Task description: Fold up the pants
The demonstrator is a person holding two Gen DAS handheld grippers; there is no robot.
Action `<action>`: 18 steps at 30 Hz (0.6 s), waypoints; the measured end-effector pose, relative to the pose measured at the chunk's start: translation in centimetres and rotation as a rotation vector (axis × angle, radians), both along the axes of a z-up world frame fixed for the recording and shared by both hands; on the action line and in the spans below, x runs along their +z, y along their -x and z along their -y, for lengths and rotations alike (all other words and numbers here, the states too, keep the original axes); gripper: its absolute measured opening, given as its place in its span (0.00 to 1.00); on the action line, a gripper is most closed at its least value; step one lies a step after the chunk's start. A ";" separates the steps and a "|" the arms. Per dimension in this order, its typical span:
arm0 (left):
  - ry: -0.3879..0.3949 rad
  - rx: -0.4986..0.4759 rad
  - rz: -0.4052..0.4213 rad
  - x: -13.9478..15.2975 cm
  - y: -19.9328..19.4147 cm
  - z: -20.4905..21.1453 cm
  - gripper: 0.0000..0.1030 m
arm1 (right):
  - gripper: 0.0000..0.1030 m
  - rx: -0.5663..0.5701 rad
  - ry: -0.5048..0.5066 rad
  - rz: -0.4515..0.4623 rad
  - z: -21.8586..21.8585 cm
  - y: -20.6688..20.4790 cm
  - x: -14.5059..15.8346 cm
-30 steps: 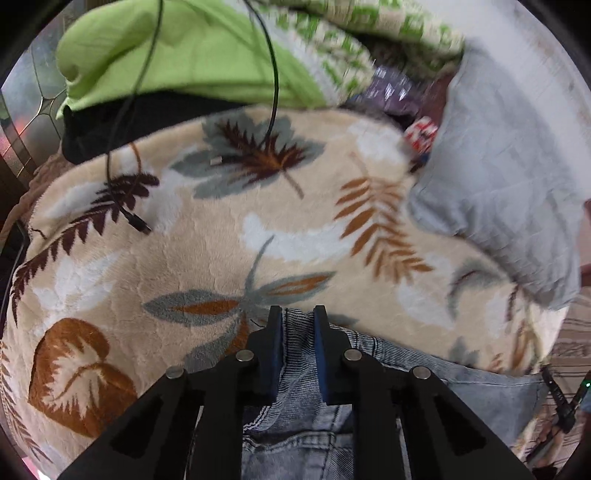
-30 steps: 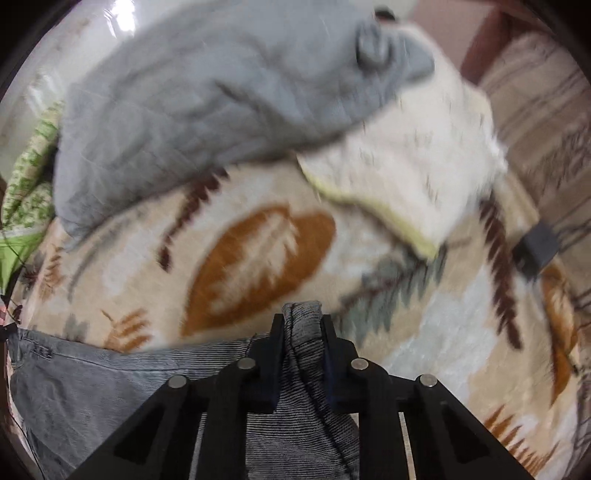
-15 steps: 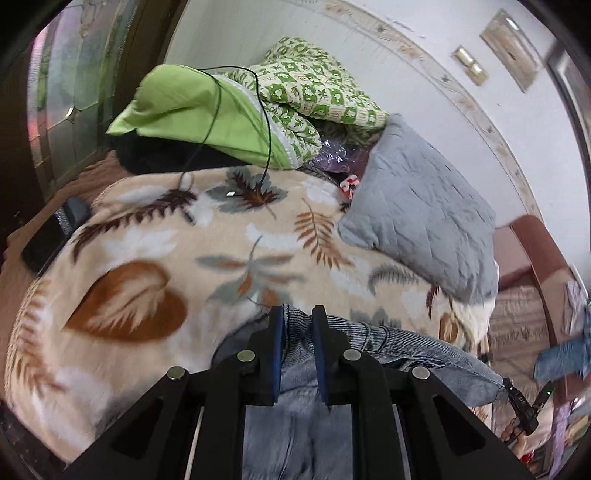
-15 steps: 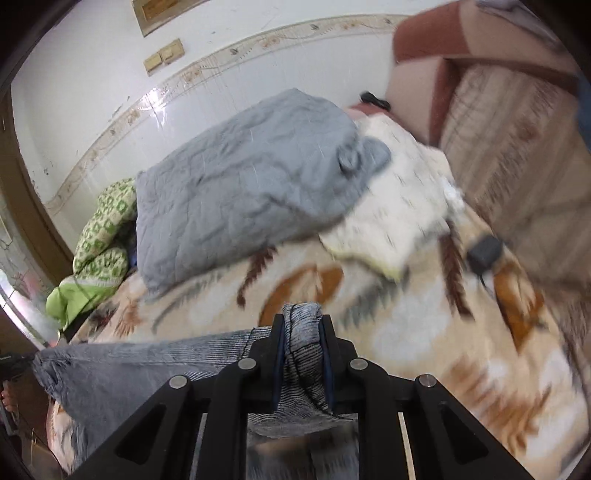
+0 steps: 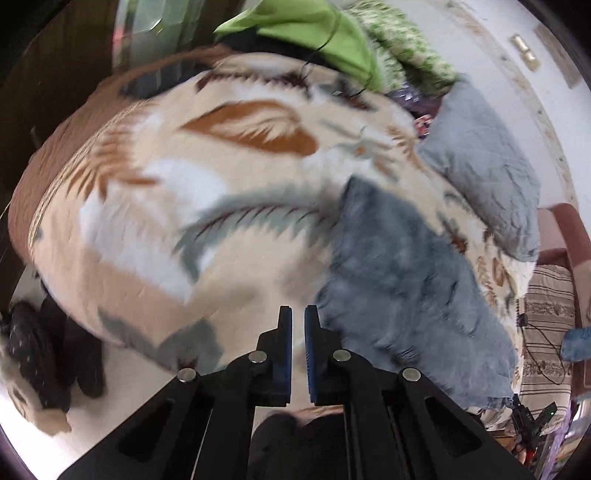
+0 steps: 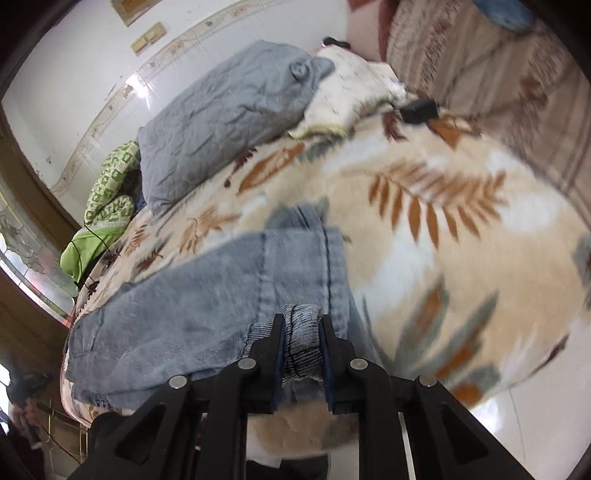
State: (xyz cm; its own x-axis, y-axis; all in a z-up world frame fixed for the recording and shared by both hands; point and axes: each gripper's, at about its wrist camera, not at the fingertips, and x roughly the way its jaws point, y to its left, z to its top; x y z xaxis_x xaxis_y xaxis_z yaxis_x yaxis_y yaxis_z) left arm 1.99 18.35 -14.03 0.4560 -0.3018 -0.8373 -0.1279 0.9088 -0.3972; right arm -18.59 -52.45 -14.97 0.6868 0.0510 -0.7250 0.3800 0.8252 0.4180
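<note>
The blue-grey jeans (image 5: 399,266) lie blurred on the leaf-patterned blanket (image 5: 184,184), to the right of my left gripper (image 5: 298,314). Its jaws are closing to a thin slit with nothing between them, and it hangs over the bed's near edge. In the right wrist view the jeans (image 6: 207,295) lie doubled over, spreading to the left. My right gripper (image 6: 301,321) is shut on a bunched fold of their denim at the near edge of the bed.
A grey pillow (image 5: 487,166) and green bedding (image 5: 321,29) lie at the far side of the bed. A small black device (image 6: 419,109) with a cable rests on the blanket. White floor (image 5: 129,387) with dark items (image 5: 55,350) lies below the bed's edge.
The left gripper has let go of the jeans and its fingers now hold nothing. Both grippers have swept back toward the bed's near edge. The right one still holds the denim.
</note>
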 end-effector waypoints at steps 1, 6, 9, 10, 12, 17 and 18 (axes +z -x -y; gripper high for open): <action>-0.013 0.000 0.000 -0.2 0.3 -0.1 0.06 | 0.20 -0.006 -0.013 -0.014 0.1 0.1 -0.3; -0.066 -0.039 0.060 1.5 0.9 1.0 0.06 | 0.26 -0.040 -0.021 -0.026 0.2 0.6 0.0; -0.099 -0.077 0.118 3.7 0.6 2.8 0.06 | 0.41 -0.059 -0.011 -0.023 0.5 1.7 0.6; -0.109 -0.099 0.157 4.9 0.6 3.8 0.06 | 0.54 -0.071 -0.003 -0.016 0.6 2.3 1.0; -0.124 -0.143 0.232 6.8 0.9 5.4 0.06 | 0.58 -0.108 0.013 0.006 1.2 3.8 1.7; -0.163 -0.280 0.361 10.3 0.9 11.4 0.06 | 0.58 -0.156 0.027 0.022 2.6 6.6 2.8; -0.174 -0.311 0.385 10.8 1.1 12.7 0.06 | 0.58 -0.163 0.025 0.026 2.8 6.9 2.9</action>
